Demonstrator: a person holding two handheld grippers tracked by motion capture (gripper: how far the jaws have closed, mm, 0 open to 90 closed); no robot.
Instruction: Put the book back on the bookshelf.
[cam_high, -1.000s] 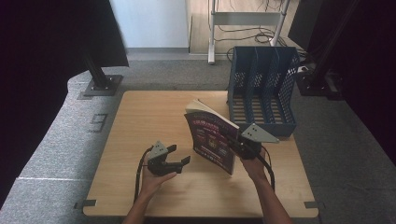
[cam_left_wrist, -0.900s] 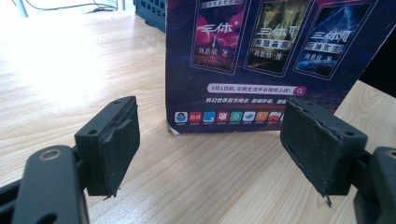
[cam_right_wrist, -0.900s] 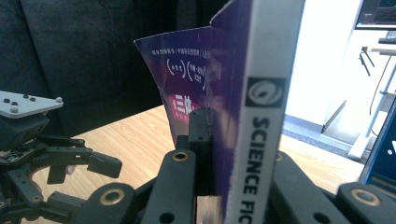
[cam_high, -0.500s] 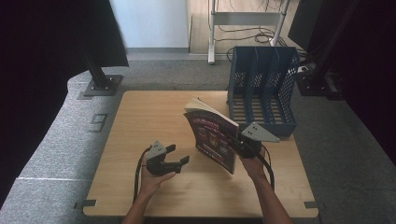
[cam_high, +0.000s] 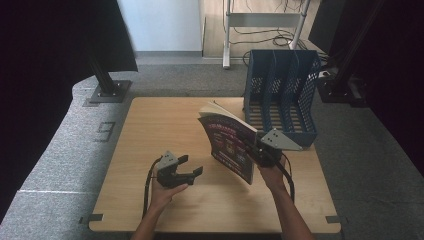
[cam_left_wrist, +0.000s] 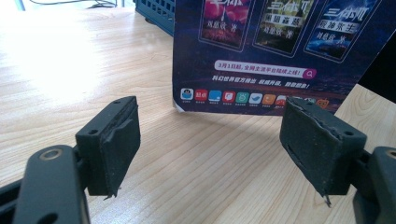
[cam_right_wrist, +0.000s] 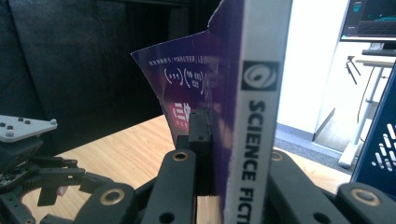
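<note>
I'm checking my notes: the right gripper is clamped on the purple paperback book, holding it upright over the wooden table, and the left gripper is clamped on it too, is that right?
Not quite. The right gripper is clamped on the purple paperback book over the wooden table, but the left gripper is open and apart from it; the left gripper view shows its fingers spread, holding nothing.

On the table (cam_high: 150, 120), the book (cam_high: 227, 145) stands between left gripper (cam_high: 181, 169) and file rack (cam_high: 280, 95) — rack behind-right.

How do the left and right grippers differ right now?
The left gripper has its jaws spread wide with nothing between them; the right gripper is clamped on the book at its spine. The left gripper sits low over the table; the right holds the book upright near the blue file rack. Both are black, each in one hand.
</note>
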